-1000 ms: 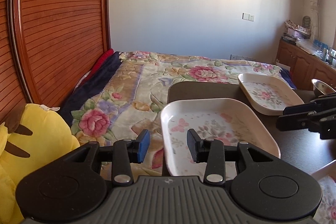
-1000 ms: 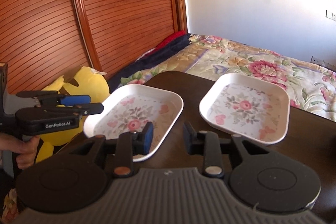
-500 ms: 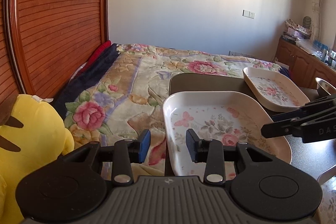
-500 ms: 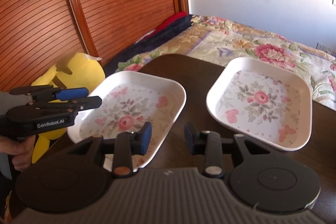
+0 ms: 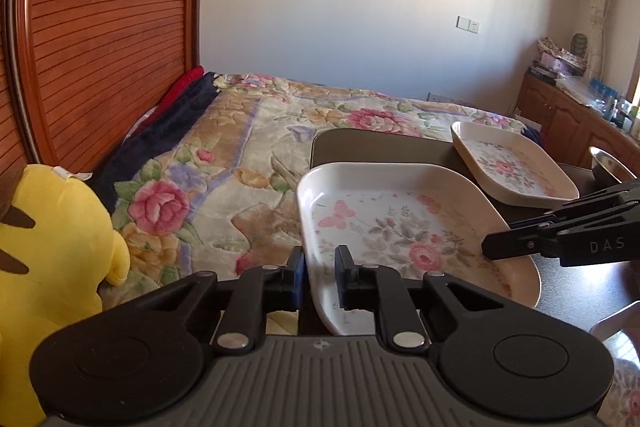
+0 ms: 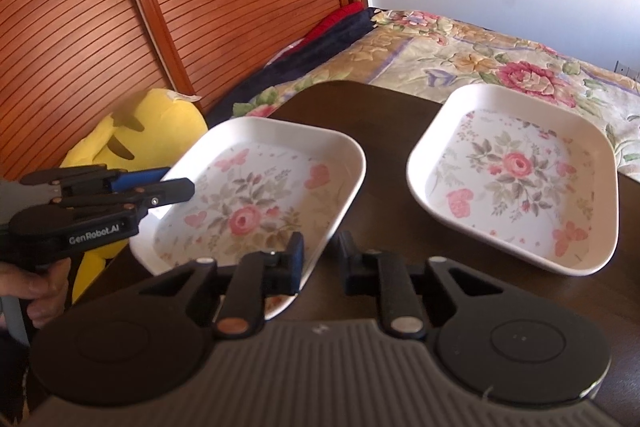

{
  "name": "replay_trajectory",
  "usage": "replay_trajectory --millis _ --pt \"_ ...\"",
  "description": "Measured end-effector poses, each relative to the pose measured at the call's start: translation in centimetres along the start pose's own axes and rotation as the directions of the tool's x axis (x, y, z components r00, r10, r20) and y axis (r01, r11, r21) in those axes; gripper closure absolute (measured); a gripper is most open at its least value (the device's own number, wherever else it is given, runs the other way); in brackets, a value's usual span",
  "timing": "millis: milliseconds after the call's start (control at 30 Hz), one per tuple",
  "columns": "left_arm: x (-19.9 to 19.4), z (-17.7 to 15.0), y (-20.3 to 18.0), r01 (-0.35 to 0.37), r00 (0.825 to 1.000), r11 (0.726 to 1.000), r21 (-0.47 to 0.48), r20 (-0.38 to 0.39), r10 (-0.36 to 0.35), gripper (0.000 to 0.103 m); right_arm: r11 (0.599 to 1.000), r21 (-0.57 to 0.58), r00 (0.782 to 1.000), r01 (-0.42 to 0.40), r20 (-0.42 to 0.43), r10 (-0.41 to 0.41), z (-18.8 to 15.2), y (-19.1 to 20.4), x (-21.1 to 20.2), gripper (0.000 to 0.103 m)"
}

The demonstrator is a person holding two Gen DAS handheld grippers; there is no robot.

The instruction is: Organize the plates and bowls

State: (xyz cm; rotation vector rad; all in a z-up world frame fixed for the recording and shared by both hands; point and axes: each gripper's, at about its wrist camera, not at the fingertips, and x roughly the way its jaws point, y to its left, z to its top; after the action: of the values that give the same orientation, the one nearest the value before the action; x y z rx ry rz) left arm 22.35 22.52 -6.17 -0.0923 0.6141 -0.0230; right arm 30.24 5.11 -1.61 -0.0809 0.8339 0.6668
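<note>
Two square white plates with rose prints sit on a dark table [image 6: 384, 115]. The near plate [image 5: 400, 227] [image 6: 256, 195] lies between both grippers. My left gripper [image 5: 320, 271] [image 6: 176, 181] has its jaws closing on that plate's left rim, and the rim is pinched between the pads. My right gripper [image 6: 320, 263] [image 5: 492, 247] is closing its jaws on the opposite rim of the same plate, with the rim between its fingers. The second plate [image 6: 516, 175] [image 5: 508, 163] lies apart, further along the table.
A metal bowl [image 5: 604, 163] stands at the table's far right. A yellow plush toy [image 5: 52, 247] [image 6: 140, 131] sits off the table's left edge. Beyond the table are a flowered bed [image 5: 280, 131] and a slatted wooden headboard [image 6: 200, 7]. A person's hand [image 6: 44, 287] holds the left gripper.
Both grippers' jaws have narrowed from wide apart to tight around the near plate's rim. The right gripper has come forward and down over the plate.
</note>
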Motion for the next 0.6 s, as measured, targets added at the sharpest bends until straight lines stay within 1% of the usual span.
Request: replay_trajectory --millis 33,67,267,600 --pt "-0.1 0.0 -0.1 -0.004 1.0 1.0 0.004 0.002 0.004 0.086 1.0 0.001 1.0 -0.004 0.0 0.004 0.0 0.0 0.0 0.087" --pt "-0.2 0.0 -0.2 -0.005 1.0 1.0 0.006 0.004 0.005 0.086 1.0 0.004 1.0 -0.01 -0.001 0.01 -0.1 0.0 0.0 0.088" --pt "-1.1 0.3 -0.9 -0.006 1.0 1.0 0.022 0.01 0.006 0.086 1.0 0.008 1.0 -0.008 0.007 0.008 -0.1 -0.1 -0.4 0.088" --pt "-3.0 0.8 -3.1 0.001 1.0 0.998 0.061 0.028 -0.003 0.086 1.0 0.013 0.999 -0.002 0.047 0.001 -0.5 -0.5 -2.7 0.088"
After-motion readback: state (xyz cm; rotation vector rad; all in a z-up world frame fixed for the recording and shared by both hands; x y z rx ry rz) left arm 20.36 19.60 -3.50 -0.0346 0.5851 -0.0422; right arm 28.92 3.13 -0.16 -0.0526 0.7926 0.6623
